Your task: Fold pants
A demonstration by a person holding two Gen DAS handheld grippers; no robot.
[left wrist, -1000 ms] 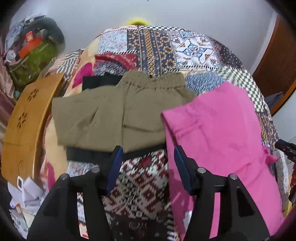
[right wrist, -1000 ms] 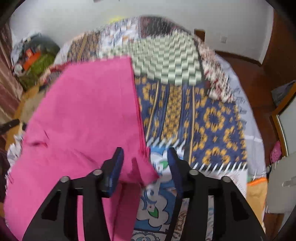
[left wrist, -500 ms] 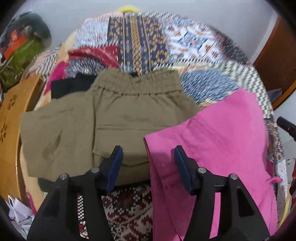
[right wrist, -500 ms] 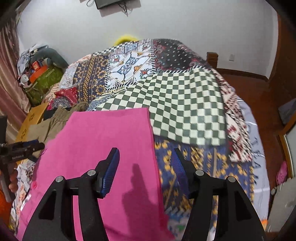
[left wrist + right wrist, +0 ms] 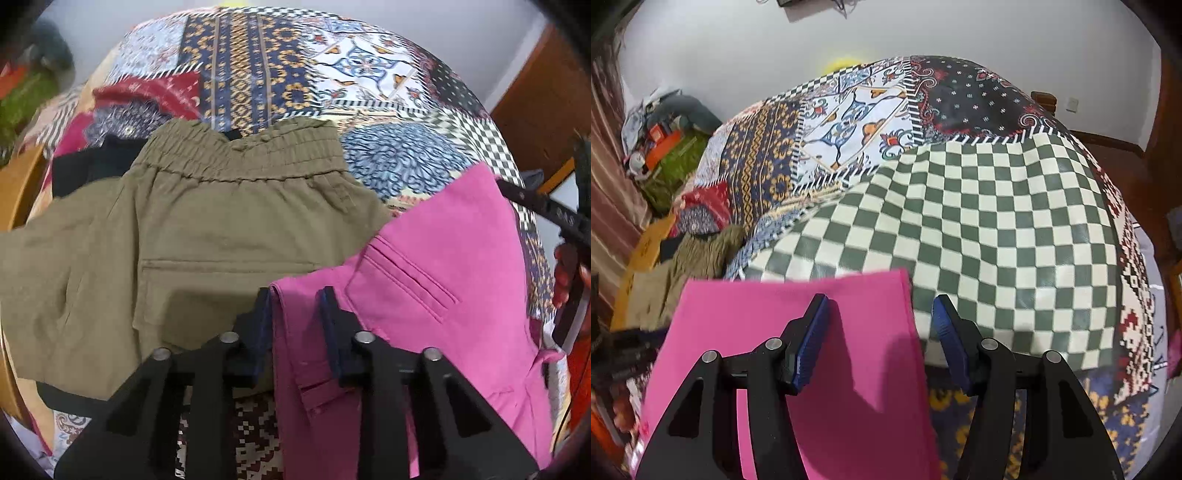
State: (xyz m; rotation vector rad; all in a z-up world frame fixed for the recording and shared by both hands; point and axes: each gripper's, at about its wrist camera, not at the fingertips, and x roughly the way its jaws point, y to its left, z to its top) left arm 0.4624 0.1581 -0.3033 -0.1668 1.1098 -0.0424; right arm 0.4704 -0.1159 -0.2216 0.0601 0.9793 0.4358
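Pink pants (image 5: 436,266) — lower right of the left wrist frame, on the patchwork bed (image 5: 258,66), overlapping folded olive pants (image 5: 207,229). Left gripper (image 5: 295,295) clenched on their waistband edge, apparently to carry the fold. Right gripper (image 5: 879,306) released — straddling the far pink corner.

Patchwork bed (image 5: 997,229) w/ pink pants (image 5: 461,258), olive pants (image 5: 184,240)

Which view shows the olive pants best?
The left wrist view: the olive pants fill its middle, with the elastic waistband and a pocket seam plain, beside the pink pants. The right wrist view catches only a bunched strip of them at its left edge, partly behind the pink pants.
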